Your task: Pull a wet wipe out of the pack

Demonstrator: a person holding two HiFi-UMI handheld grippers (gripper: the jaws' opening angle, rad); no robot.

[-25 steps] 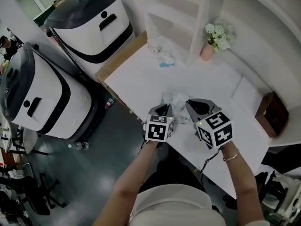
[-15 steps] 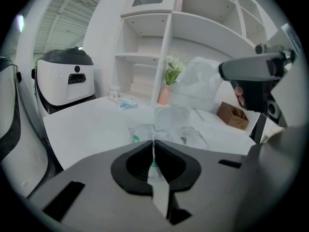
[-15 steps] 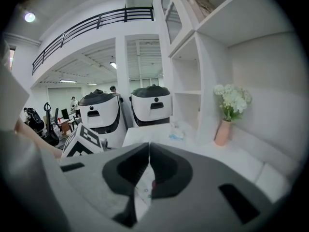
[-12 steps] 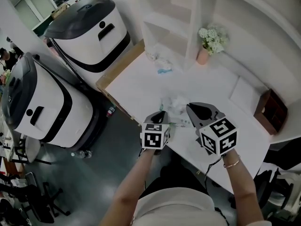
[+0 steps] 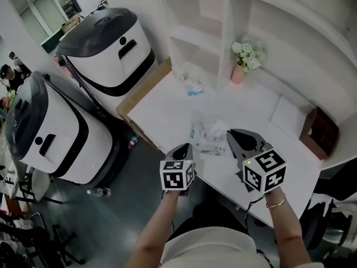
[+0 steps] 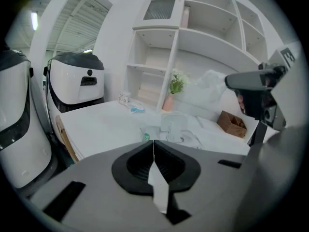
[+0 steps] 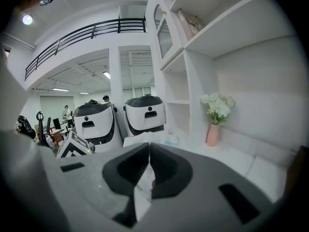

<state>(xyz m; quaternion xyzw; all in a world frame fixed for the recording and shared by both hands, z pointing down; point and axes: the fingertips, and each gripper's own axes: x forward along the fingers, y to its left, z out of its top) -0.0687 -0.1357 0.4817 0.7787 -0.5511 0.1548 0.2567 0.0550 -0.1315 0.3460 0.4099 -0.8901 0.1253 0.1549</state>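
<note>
The wet wipe pack [image 5: 203, 147] lies near the front edge of the white table [image 5: 162, 102]; in the left gripper view the pack [image 6: 170, 129] is just beyond the jaws. A crumpled white wipe [image 5: 215, 128] rises from it to the tip of my right gripper [image 5: 230, 133], which is shut on it. The left gripper view shows that wipe [image 6: 210, 79] in the air at the right gripper [image 6: 228, 81]. My left gripper [image 5: 184, 147] hangs off the table's front edge, clear of the pack. Its jaws [image 6: 153, 142] have just closed further, with nothing between them.
A pink vase of flowers [image 5: 239, 71] and a white shelf unit [image 5: 195, 32] stand at the back. A brown box [image 5: 319, 133] is at the right, small packets [image 5: 187, 84] at the far left corner. Two large white-and-black machines [image 5: 106, 38] [image 5: 44, 133] stand on the floor, left.
The left gripper has drawn back from the pack to beyond the table edge. The right gripper has risen a little with the wipe at its tip.
</note>
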